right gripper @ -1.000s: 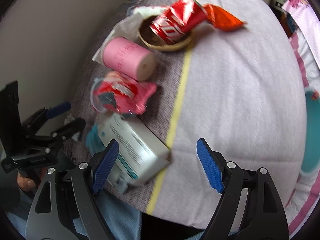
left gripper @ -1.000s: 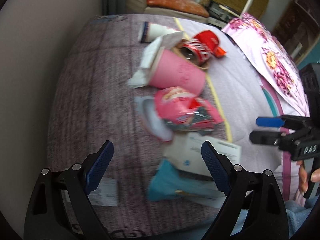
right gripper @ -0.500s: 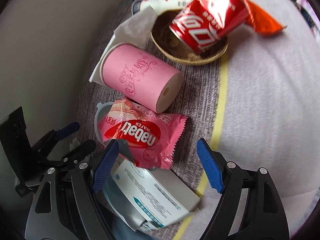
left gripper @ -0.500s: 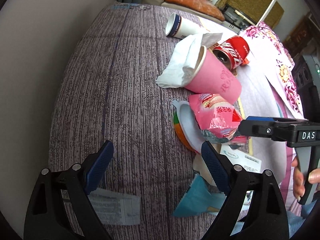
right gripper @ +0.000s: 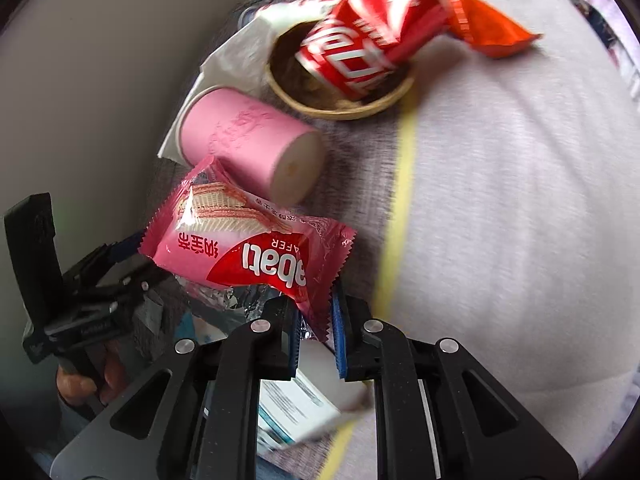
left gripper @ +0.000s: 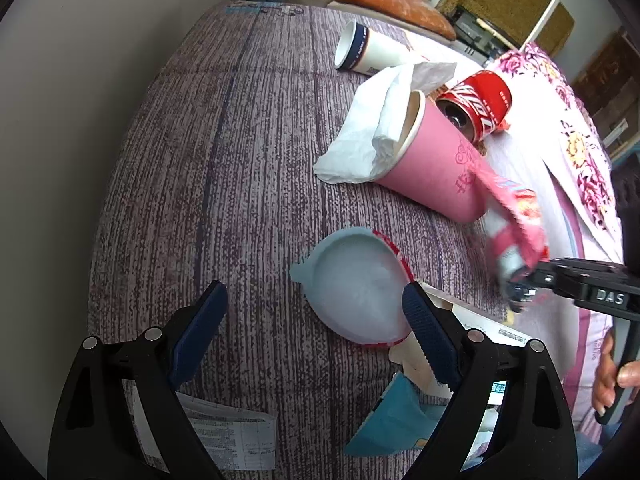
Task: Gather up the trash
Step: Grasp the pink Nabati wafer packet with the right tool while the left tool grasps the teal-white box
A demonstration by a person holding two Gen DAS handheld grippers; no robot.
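Note:
My right gripper [right gripper: 316, 324] is shut on a pink wafer wrapper [right gripper: 244, 240] and holds it lifted above the table; it also shows in the left wrist view [left gripper: 516, 220], with the right gripper [left gripper: 520, 300] under it. My left gripper [left gripper: 316, 312] is open and empty, just above a pale plastic lid [left gripper: 352, 284]. A pink paper cup [left gripper: 432, 160] lies on its side with a white napkin [left gripper: 376, 128]. A crushed red cola can [right gripper: 368, 28] rests in a wooden bowl [right gripper: 340, 104].
A white paper cup [left gripper: 368, 52] lies at the far end of the purple-grey tablecloth [left gripper: 200, 160]. An orange wrapper [right gripper: 492, 28] lies by the can. A white box [right gripper: 308, 400], a teal packet [left gripper: 396, 420] and a printed leaflet [left gripper: 224, 436] lie near the front edge.
My right gripper closed on the pink wafer wrapper and lifted it off the plastic lid. My left gripper moved forward over the table and stayed open.

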